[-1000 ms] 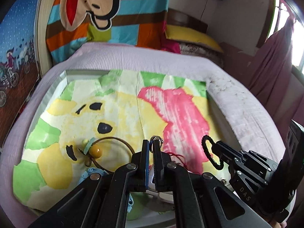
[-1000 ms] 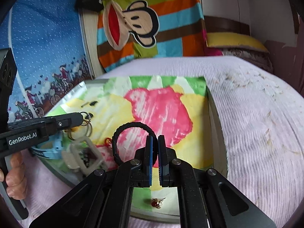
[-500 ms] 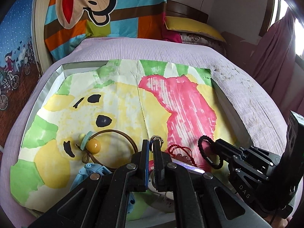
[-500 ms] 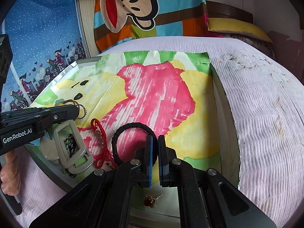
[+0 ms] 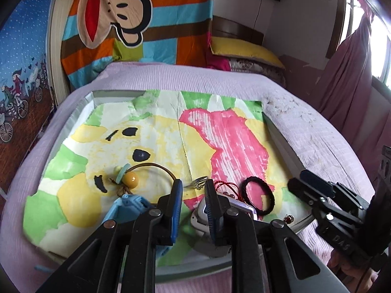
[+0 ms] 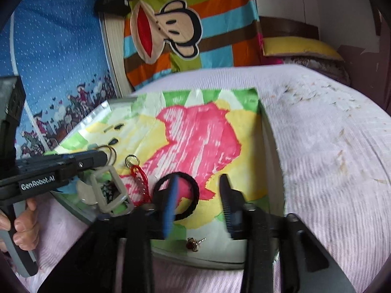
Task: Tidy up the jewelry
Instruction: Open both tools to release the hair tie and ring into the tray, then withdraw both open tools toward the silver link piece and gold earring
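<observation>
We have both grippers over the near edge of the tray [image 5: 80,112], which sits on the bed and is lined with a painted paper sheet. The jaws of our right gripper [image 6: 199,195] are opening, and the black braided bracelet [image 6: 193,190] lies flat on the paper right at them: the left finger [image 6: 171,202] crosses over the ring, the rest of the loop shows in the gap, and neither pad presses on it, so we judge it free. Seen from the left wrist, the same bracelet [image 5: 259,199] lies near the tray's near right corner, with the right gripper [image 5: 308,185] just to its right, so the right hand is plainly the nearer one to it. The small red earring [image 6: 194,243] lies at the near edge, below and between the right fingers. The jaws of our left gripper [image 5: 193,195] are opening too, with nothing pinched; a small silver ring [image 5: 199,182] lies on the paper just ahead of the gap, the red cord bracelet [image 5: 226,186] just right of the right finger, and the brown cord necklace with its yellow bead [image 5: 132,179] off to the left. A silver watch and a blue watch sit under the fingers at the near edge.
</observation>
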Demonstrator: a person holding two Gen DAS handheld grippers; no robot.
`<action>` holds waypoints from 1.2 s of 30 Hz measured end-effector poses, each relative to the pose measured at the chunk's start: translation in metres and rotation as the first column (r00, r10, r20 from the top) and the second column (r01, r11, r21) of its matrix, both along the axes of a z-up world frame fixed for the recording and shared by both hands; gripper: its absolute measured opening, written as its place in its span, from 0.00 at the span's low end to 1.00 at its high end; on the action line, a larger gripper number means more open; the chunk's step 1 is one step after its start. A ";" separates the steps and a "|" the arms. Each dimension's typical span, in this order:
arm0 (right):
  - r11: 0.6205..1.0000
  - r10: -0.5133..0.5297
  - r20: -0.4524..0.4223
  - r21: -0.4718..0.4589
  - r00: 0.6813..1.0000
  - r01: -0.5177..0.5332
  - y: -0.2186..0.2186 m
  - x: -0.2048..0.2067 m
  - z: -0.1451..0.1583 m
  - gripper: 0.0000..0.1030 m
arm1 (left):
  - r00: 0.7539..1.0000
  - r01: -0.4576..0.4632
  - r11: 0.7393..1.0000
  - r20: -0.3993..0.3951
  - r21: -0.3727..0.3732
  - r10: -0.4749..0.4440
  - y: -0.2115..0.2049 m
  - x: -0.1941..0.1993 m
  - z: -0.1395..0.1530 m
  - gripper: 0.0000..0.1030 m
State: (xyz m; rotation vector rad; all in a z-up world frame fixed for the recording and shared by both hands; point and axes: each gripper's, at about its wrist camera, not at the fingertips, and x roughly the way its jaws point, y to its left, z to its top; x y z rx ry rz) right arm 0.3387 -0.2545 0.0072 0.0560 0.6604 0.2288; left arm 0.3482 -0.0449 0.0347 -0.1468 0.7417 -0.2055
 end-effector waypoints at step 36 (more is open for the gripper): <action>0.998 0.004 0.383 0.054 0.924 -0.027 -0.004 -0.178 0.056 0.99 | 0.906 -0.112 0.993 0.414 0.049 0.082 0.032 -0.176 0.029 1.00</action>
